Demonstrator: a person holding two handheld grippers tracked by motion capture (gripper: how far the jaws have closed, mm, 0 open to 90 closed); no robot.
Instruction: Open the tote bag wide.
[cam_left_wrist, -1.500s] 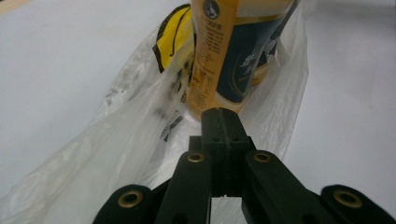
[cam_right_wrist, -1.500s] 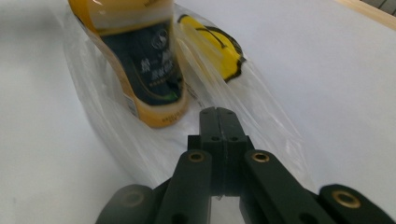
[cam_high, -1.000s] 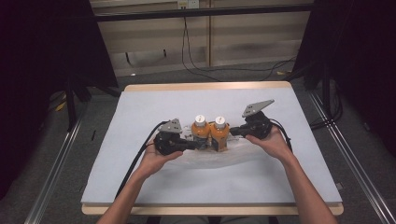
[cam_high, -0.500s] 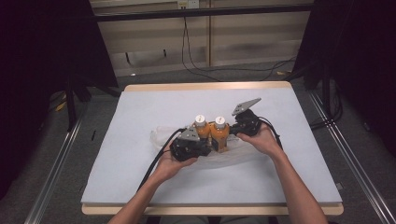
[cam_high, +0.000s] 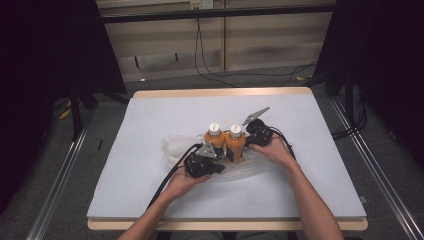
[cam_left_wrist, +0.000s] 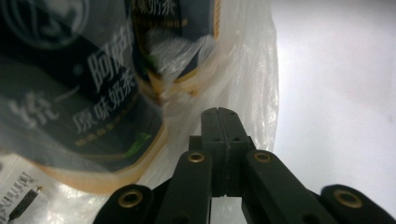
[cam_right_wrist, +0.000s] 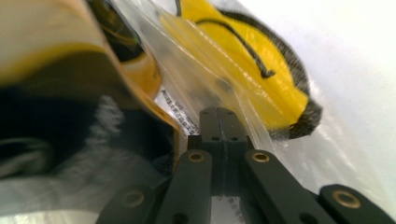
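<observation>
Two orange bottles with white caps (cam_high: 215, 139) (cam_high: 235, 142) stand upright side by side on a clear plastic bag (cam_high: 172, 145) in the middle of the table. My left gripper (cam_high: 220, 168) lies at the bottles' near left, its jaws shut, the tip (cam_left_wrist: 219, 112) against the bag film (cam_left_wrist: 254, 88) beside a dark-labelled bottle (cam_left_wrist: 70, 93). My right gripper (cam_high: 246, 142) is at the bottles' right, jaws shut, its tip (cam_right_wrist: 218, 112) on the film next to a bottle (cam_right_wrist: 70, 93). A yellow, black-edged item (cam_right_wrist: 252, 74) lies inside the bag. Whether either gripper pinches film I cannot tell.
The white table top (cam_high: 150, 200) has bare room all around the bag. Black cables (cam_high: 167, 182) trail from the grippers toward the near edge. Dark stands and floor cables (cam_high: 210, 70) lie beyond the far edge.
Both hands have come down and closed in on the bottles: the left gripper moved right and nearer, the right gripper moved left. The jaws stayed shut.
</observation>
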